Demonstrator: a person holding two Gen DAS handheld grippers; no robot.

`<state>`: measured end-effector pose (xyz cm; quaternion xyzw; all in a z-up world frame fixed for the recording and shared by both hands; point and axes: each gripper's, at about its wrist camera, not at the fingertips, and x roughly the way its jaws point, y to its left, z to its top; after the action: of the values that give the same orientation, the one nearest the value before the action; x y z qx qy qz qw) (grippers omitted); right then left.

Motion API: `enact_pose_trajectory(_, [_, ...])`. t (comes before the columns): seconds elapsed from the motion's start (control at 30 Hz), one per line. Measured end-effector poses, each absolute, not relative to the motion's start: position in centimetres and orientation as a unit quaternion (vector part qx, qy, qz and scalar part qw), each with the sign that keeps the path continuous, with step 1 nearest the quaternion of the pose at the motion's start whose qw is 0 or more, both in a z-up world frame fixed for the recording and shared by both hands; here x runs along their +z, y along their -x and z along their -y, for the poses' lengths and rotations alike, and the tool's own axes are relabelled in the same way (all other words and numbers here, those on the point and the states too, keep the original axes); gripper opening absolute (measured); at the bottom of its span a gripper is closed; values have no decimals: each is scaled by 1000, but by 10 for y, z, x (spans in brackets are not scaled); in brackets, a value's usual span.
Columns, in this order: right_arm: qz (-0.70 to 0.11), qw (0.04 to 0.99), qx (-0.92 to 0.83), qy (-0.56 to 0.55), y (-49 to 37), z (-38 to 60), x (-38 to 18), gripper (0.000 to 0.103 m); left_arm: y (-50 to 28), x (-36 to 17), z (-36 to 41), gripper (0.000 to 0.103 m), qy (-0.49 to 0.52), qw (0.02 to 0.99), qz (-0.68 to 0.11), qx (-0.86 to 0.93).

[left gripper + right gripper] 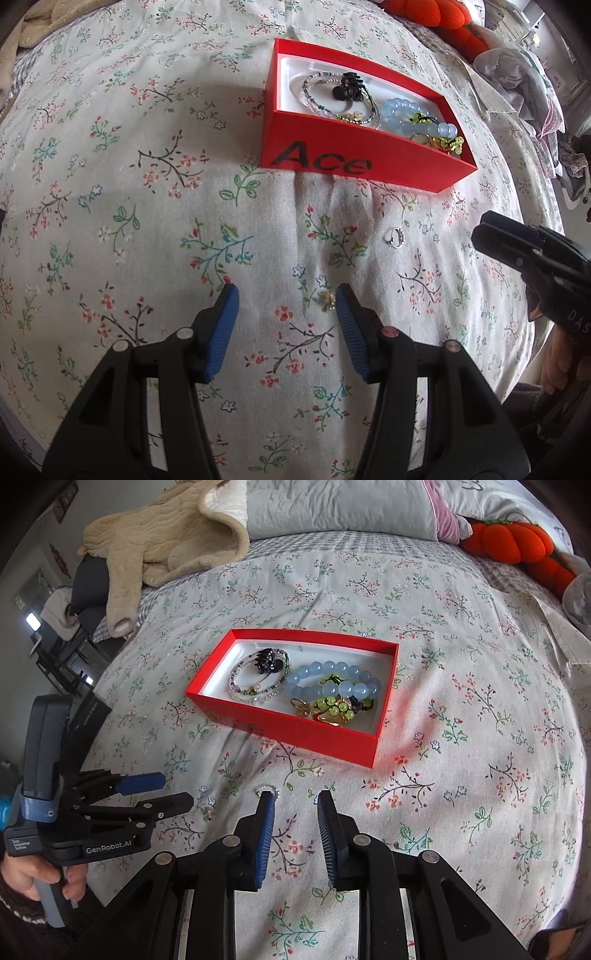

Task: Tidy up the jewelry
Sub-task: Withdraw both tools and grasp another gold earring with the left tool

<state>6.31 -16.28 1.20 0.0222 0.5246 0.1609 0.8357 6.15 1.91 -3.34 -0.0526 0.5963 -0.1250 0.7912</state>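
A red box [369,162] [306,734] lies on the floral bedsheet. It holds a blue bead bracelet [410,114] [332,683], a thin beaded necklace [255,692], a black hair claw [347,86] [269,661] and yellow-green trinkets [332,709]. A silver ring [394,236] [269,789] lies on the sheet before the box. A small gold earring [328,298] [209,814] lies just inside my left gripper's right fingertip. My left gripper [286,299] [173,794] is open and empty. My right gripper [295,799] [487,236] is open, its left fingertip beside the ring.
A beige fleece garment [166,535] and grey pillows [332,506] lie at the head of the bed. An orange plush pumpkin [517,542] [436,14] sits at the far right. Clothes [517,74] pile at the bed's right edge.
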Motion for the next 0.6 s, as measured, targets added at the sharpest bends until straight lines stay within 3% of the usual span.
enact_pose_trajectory(0.03, [-525, 837, 155, -23, -62, 164, 11, 61, -60, -34, -18, 56, 58, 788, -599, -130])
enact_pose_trajectory(0.07, [-525, 838, 148, -23, -61, 165, 10, 63, -59, -33, -15, 56, 62, 786, -600, -136])
enact_pose_trajectory(0.3, [-553, 821, 134, -38, -60, 170, 0, 63, -53, -38, 5, 37, 59, 772, -613, -154])
enact_pose_trajectory(0.6, [-561, 817, 126, -41, -60, 174, -4, 63, -57, -46, 17, 30, 42, 775, -617, -133])
